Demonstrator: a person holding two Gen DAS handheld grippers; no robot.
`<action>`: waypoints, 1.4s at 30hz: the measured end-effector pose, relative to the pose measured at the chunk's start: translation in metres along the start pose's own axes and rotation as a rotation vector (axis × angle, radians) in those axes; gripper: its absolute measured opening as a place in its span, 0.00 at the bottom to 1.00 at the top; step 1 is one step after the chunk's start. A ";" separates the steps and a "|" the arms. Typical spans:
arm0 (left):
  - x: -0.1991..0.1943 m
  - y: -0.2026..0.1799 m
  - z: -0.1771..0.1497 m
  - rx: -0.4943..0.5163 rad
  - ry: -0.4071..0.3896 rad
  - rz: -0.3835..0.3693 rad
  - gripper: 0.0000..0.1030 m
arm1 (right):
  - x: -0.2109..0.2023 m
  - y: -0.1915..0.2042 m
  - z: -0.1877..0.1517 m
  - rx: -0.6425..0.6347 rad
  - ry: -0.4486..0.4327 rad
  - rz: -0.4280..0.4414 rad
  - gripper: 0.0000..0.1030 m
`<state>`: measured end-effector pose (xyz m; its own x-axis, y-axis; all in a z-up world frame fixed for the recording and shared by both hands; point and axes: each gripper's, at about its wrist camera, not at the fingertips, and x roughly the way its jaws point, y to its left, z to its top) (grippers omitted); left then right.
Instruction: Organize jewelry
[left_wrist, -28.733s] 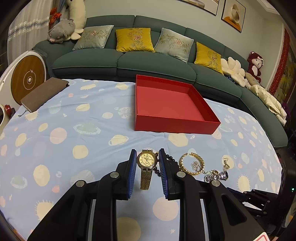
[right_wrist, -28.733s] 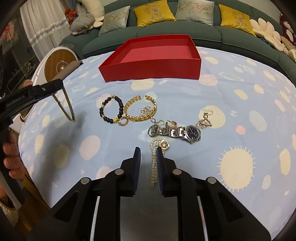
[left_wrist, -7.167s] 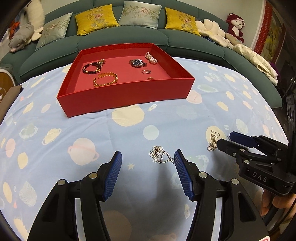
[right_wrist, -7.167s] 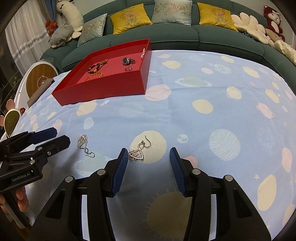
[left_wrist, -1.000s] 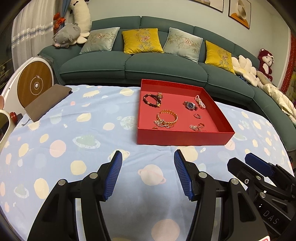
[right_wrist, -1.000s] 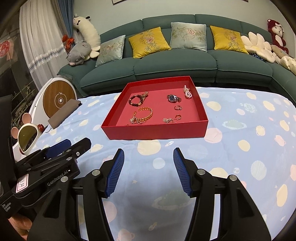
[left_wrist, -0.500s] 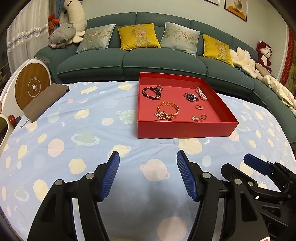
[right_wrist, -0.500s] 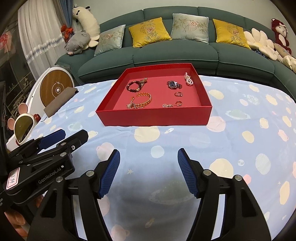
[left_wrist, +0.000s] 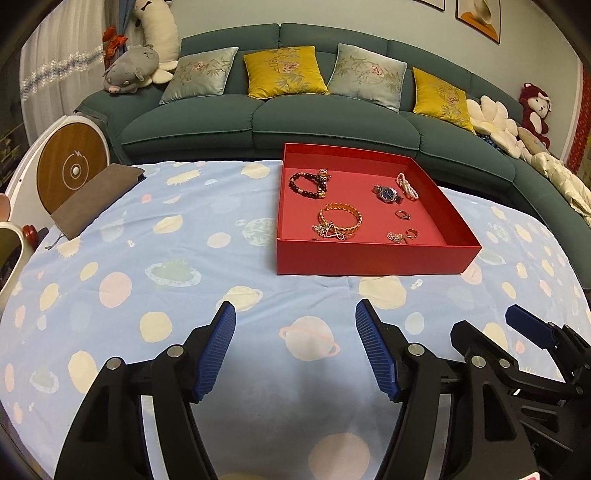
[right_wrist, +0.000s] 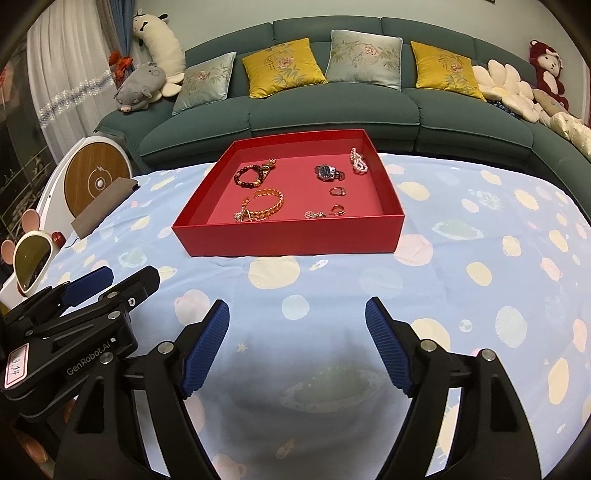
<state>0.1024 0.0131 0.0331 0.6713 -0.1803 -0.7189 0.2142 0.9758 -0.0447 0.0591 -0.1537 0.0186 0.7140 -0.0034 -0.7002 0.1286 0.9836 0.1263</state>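
The left claw (left_wrist: 295, 325) hangs over the patterned cloth of the desk (left_wrist: 166, 258), its blue pads spread wide with nothing between them. The right claw (right_wrist: 297, 325) is likewise spread and empty. Each camera catches the other tool from the side: the left wrist view shows the right claw at its lower right edge, and the right wrist view shows the left claw at lower left, with a white label reading "GenRobot.AI" that appears nowhere else.

The jewelry all lies inside the red box (left_wrist: 369, 264), which stands on the desk beyond both claws. In it are a dark bead bracelet (left_wrist: 304, 182), a gold bangle (left_wrist: 341, 218) with a sparkling piece lying against its near side, a wristwatch (left_wrist: 386, 192), a pearl strand (left_wrist: 406, 186) near the far right wall, a ring (left_wrist: 402, 214), and two small pieces close to the front wall (left_wrist: 402, 236).

Only the right wrist view takes in a mouse-eared mirror (right_wrist: 31, 258) at the left margin. The small pieces near the front wall are too fine to identify. A brown notebook (left_wrist: 96, 199) sits at the desk's left edge before the green sofa (left_wrist: 332, 122).
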 end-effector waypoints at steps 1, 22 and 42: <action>-0.001 0.000 0.000 -0.002 -0.001 0.007 0.67 | -0.001 -0.001 0.000 0.002 -0.006 -0.007 0.77; -0.004 -0.014 -0.001 0.012 -0.023 0.043 0.71 | -0.013 -0.013 0.000 -0.010 -0.063 -0.102 0.89; -0.007 -0.016 -0.001 0.019 -0.033 0.057 0.71 | -0.015 -0.012 -0.001 -0.015 -0.070 -0.110 0.89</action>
<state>0.0933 -0.0007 0.0382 0.7055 -0.1288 -0.6969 0.1885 0.9820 0.0093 0.0466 -0.1654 0.0270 0.7425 -0.1236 -0.6584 0.1987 0.9792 0.0404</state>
